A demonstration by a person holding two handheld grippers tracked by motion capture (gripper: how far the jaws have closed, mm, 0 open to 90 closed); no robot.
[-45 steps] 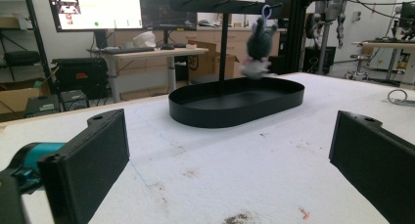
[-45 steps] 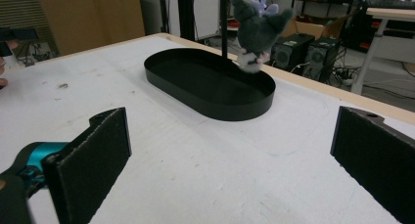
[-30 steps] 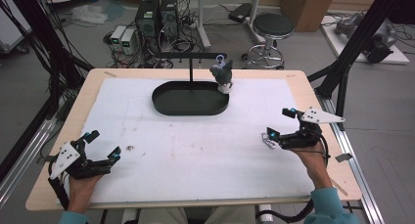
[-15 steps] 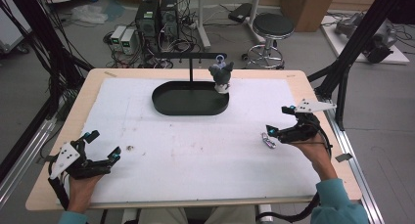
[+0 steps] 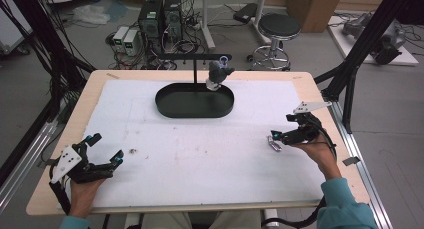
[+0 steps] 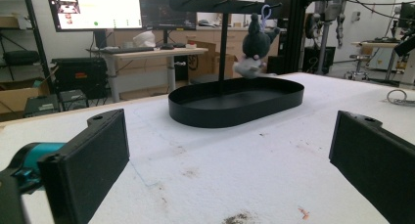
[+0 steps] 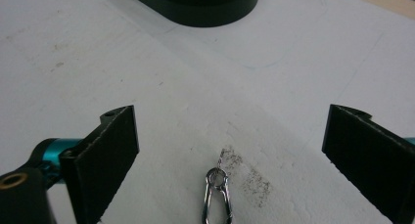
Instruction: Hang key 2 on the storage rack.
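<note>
At the white-covered table (image 5: pixel 200 159), we are holding the right gripper (image 5: pixel 280 137) low over a small metal clasp (image 7: pixel 217 197) that is lying flat on the mat, between the jaws but touched by neither; the jaws are standing wide and have just been closing a little. Our left gripper (image 5: pixel 102 148) is resting near the table's front left corner, jaws apart and holding nothing. At the far side, a dark plush toy (image 5: pixel 219 74) is hanging from the stand above the black oval tray (image 5: pixel 170 106).
</note>
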